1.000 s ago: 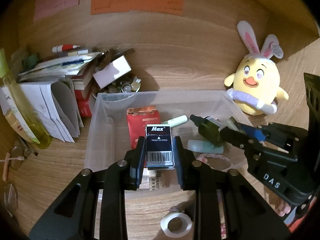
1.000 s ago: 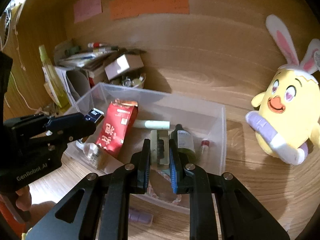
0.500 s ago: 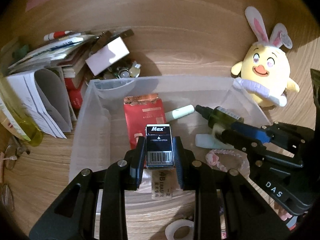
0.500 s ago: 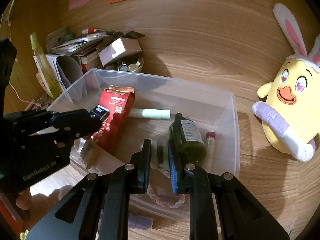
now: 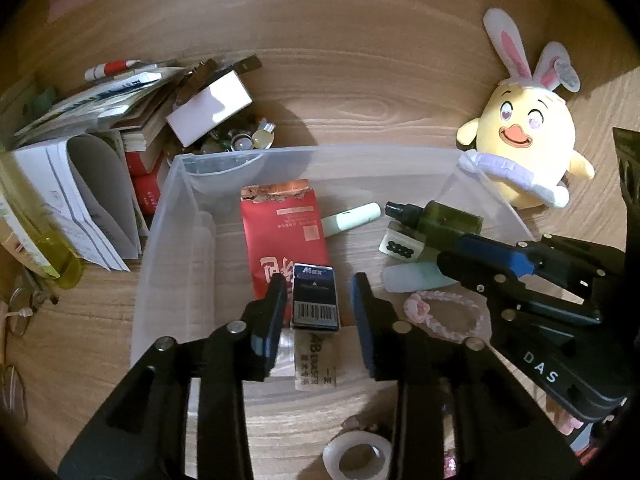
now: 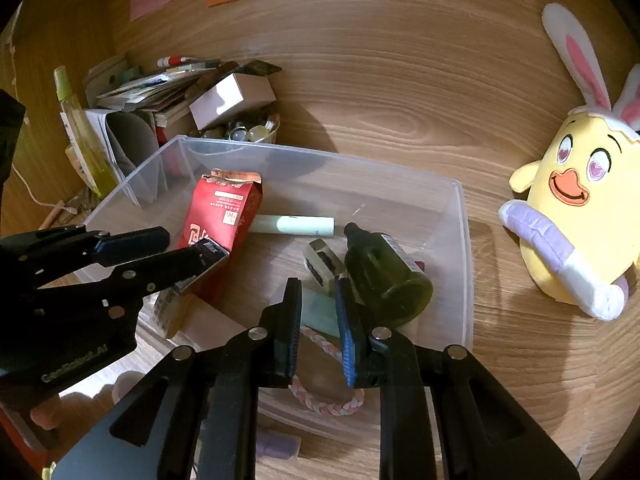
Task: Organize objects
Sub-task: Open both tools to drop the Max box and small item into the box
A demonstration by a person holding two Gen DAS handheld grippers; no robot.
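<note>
A clear plastic bin [image 5: 320,152] [image 6: 320,156] holds a red pack [image 5: 280,232], a pale green tube [image 5: 352,218], a dark green bottle [image 6: 384,276] and a pink braided band [image 5: 444,316]. My left gripper [image 5: 318,284] is opening over the bin. The black Max box [image 5: 315,298] lies between its jaws, leaning on the left finger with a gap on the right. My right gripper [image 6: 318,292] is opening too. The mahjong tile [image 6: 322,264] lies free just past its fingertips, beside the bottle. A pale green sleeve [image 6: 320,312] rests on the bin floor under that gripper.
A yellow plush chick [image 6: 576,216] sits right of the bin. Papers and books [image 5: 88,152], a white box [image 5: 208,108] and a yellow-green bottle [image 5: 48,248] crowd the left. A tape roll [image 5: 358,456] lies before the bin's near wall.
Both grippers came down closer into the bin and their jaws parted. The Max box is loose in the left one. The tile left the right one and now lies by the bottle.
</note>
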